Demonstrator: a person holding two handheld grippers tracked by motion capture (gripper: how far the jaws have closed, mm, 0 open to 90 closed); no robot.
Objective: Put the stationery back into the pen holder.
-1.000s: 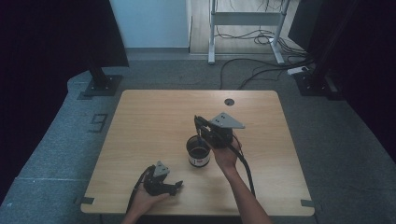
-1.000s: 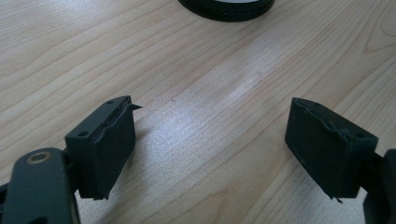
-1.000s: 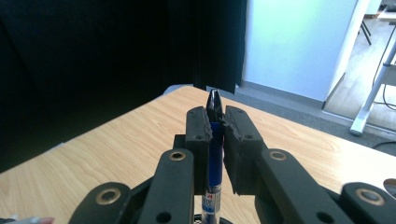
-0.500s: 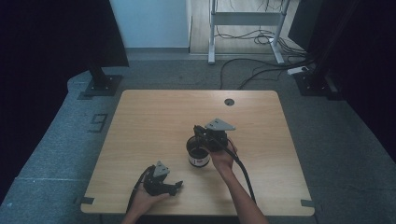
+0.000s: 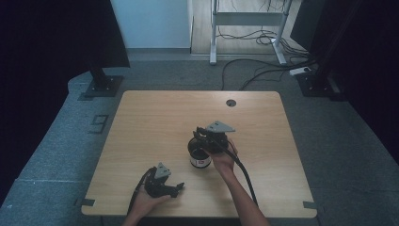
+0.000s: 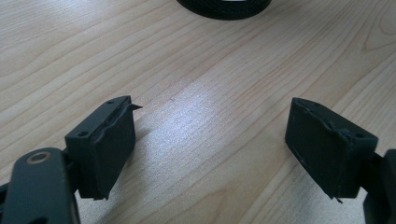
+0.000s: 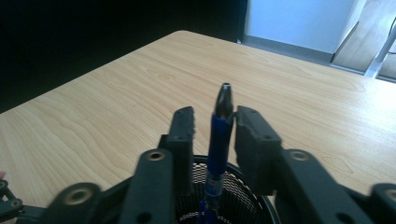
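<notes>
**One table, one mesh cup, one pen, two grippers**

One wooden table (image 5: 155, 122) carries everything: a pale, rectangular top with rounded corners and long straight grain, with a single round dark cable hole (image 5: 230, 102) near the far edge. The far half and the left side of the top lie bare, leaving wide room there; grey carpet surrounds it.

One black cup (image 5: 199, 155) stands right of the table's centre, a cylinder of fine wire mesh with a white label and a red mark on its near side. In the right gripper view its woven rim (image 7: 243, 186) sits directly below the jaws.

Two grippers, one per hand. The right gripper (image 5: 203, 137) hangs over the cup, grey three-cornered plate on top, thick black cable trailing back along the forearm. In its own view the right gripper (image 7: 213, 140) has its jaws a narrow gap apart with one blue pen (image 7: 217, 149) upright between them; the pen seems to rest against the right-hand jaw, with a slim gap at the other, so whether it is actually gripped I cannot tell. The pen's lower end drops into the cup; its dark tapered tip points up.

The left gripper (image 5: 176, 189) lies low near the table's near edge, well apart from the cup. In its own view the left gripper (image 6: 210, 149) is spread wide over bare wood, its flat, scuffed rubbery pads (image 6: 114, 149) empty.
</notes>
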